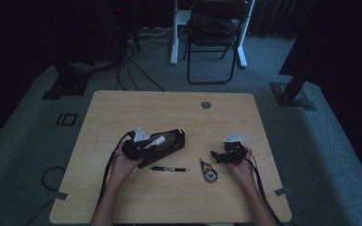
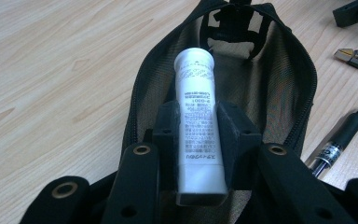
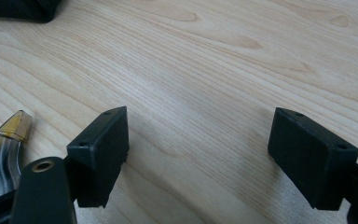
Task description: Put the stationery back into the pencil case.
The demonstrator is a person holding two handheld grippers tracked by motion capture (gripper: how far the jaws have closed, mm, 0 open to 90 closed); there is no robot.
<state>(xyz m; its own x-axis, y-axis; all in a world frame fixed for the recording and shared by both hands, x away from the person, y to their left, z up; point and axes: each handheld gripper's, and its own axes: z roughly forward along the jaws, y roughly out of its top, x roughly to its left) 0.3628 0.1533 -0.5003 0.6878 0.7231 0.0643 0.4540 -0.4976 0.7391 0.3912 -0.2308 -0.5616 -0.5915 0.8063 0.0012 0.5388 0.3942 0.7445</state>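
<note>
While the left gripper [image 2: 198, 135] clamps a white tube [image 2: 197, 116], print unreadable, the right gripper [image 3: 198, 158] gapes empty.

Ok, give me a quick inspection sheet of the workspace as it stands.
Surface: wooden table, bare grain, round grommet at the far edge.
Job's things: white tube over the open black pouch.
Clutter: pen and tape dispenser near the front.
Grippers: left gripper shut on the tube; right gripper open over bare wood.
Cables: one trails from each gripper; more on the floor.
Surroundings: folding chair, dark carpet.
</note>
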